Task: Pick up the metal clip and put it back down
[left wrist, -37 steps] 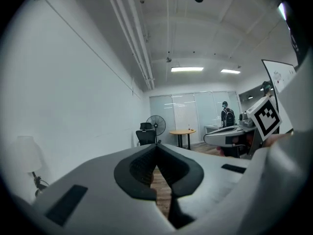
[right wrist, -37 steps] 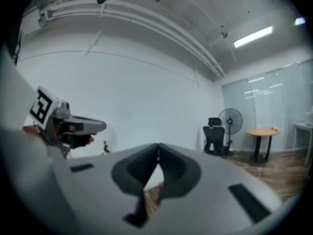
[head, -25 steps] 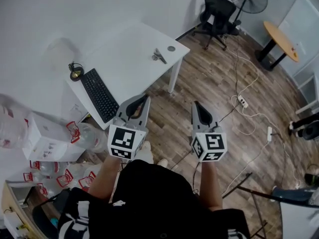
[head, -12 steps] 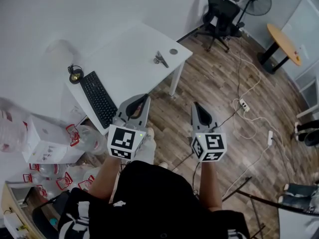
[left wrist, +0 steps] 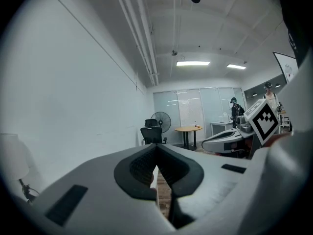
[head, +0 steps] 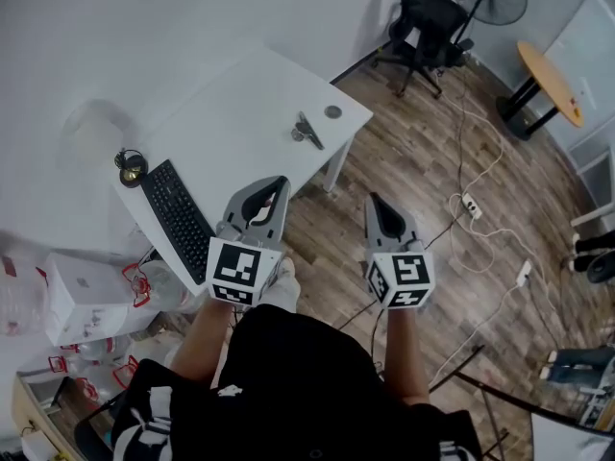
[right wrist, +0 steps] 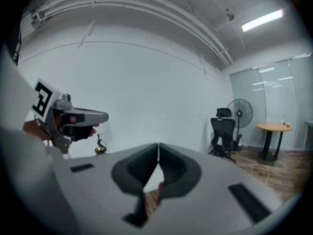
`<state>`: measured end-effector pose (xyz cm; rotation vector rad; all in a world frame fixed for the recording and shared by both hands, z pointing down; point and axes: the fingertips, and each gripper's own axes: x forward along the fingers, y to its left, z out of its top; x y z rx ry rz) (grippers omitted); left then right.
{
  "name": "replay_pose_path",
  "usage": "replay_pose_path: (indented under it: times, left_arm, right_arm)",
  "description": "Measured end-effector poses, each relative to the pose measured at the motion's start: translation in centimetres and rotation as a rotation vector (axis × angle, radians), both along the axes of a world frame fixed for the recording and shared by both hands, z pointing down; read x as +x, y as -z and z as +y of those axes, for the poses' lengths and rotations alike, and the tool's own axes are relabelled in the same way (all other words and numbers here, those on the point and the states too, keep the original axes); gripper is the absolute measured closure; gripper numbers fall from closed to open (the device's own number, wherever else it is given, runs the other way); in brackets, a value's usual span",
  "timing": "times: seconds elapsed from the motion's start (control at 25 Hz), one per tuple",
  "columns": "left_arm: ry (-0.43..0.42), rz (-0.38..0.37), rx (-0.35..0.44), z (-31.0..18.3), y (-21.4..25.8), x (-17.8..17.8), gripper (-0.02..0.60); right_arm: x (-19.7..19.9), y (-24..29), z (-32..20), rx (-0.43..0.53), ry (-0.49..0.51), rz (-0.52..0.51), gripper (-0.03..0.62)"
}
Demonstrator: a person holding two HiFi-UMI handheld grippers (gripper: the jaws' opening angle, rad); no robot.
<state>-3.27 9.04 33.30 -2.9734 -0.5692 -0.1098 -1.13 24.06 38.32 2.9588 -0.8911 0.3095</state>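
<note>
Left gripper (head: pixel 277 185) and right gripper (head: pixel 374 201) are held shut, empty. The metal clip (head: pixel 307 131) has been neared a bit, not reached yet.

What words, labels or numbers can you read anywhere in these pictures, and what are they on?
No text can be read.
Keyboard: key legends too small.
White box: small mark, blurred.
Left gripper and right gripper: square marker patterns only, no letters.
</note>
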Motion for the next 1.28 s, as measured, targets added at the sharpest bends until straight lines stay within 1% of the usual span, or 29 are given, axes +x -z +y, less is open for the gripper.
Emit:
replay_pose_path:
  times: [0.16, 0.36, 0.64, 0.84, 1.04, 1.28]
  left_arm:
    - [-0.010, -0.025, 0.001, -1.4, -0.5, 4.3, 0.558]
    - [-0.022, -0.038, -0.004, -3.2, -0.3, 8.8, 0.558]
    - [-0.024, -0.052, -0.012, -6.8, -0.1, 13.7, 0.557]
    - [-0.037, -0.068, -0.028, -8.6, -0.7, 15.8, 0.558]
    - [-0.035, -0.089, -0.048, -9.8, -1.5, 17.5, 0.558]
    - [-0.031, -0.096, -0.031, -10.2, -1.9, 18.8, 0.558]
  right_arm:
    - [4.5, 0.1, -2.2, -0.014, 0.011, -0.007, 0.559]
    - [9.1, 0.6, -4.9, -0.022, 0.022, -0.014, 0.559]
    - [14.1, 0.6, -9.0, -0.042, 0.036, -0.028, 0.559]
    - [16.2, -0.1, -10.7, -0.062, 0.025, -0.047, 0.559]
    - [17.3, -1.1, -11.7, -0.103, 0.025, -0.071, 0.559]
    - [18.3, -1.7, -12.1, -0.129, 0.040, -0.085, 0.559]
